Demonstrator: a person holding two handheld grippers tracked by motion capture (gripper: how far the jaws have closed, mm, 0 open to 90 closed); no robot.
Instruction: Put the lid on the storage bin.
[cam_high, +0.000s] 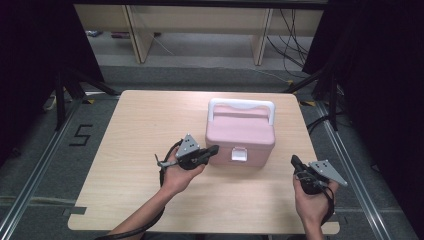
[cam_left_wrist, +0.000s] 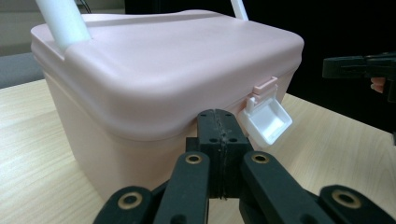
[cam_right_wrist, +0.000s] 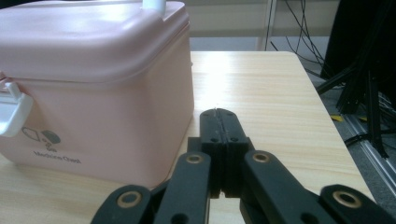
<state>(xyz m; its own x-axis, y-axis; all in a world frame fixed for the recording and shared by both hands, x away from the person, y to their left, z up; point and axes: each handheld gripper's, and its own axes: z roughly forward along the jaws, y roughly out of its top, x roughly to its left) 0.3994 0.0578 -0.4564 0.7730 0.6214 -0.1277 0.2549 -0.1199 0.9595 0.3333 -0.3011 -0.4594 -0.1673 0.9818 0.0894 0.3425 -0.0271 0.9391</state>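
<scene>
Box (cam_high: 240, 136), pink, with a white handle (cam_high: 242, 105) raised at its rear, stands on the table (cam_high: 140, 130) right of centre, lid down. White latch (cam_left_wrist: 264, 119) at the front face hangs flipped outward, released from its catch, so the lid appears free to lift. Left gripper (cam_high: 214, 149) sits at the box's 8 o'clock corner, its jaws pressed together on nothing, tip at the seam under the lid rim; judged placed there to pry or steady. Right gripper (cam_high: 295, 160) rests at the box's 4 o'clock, apart from it, jaws likewise closed and empty, pointing toward 12 o'clock alongside the right wall; judged waiting in reserve. Printed label on the front reads partly "Medicine Chest".
</scene>
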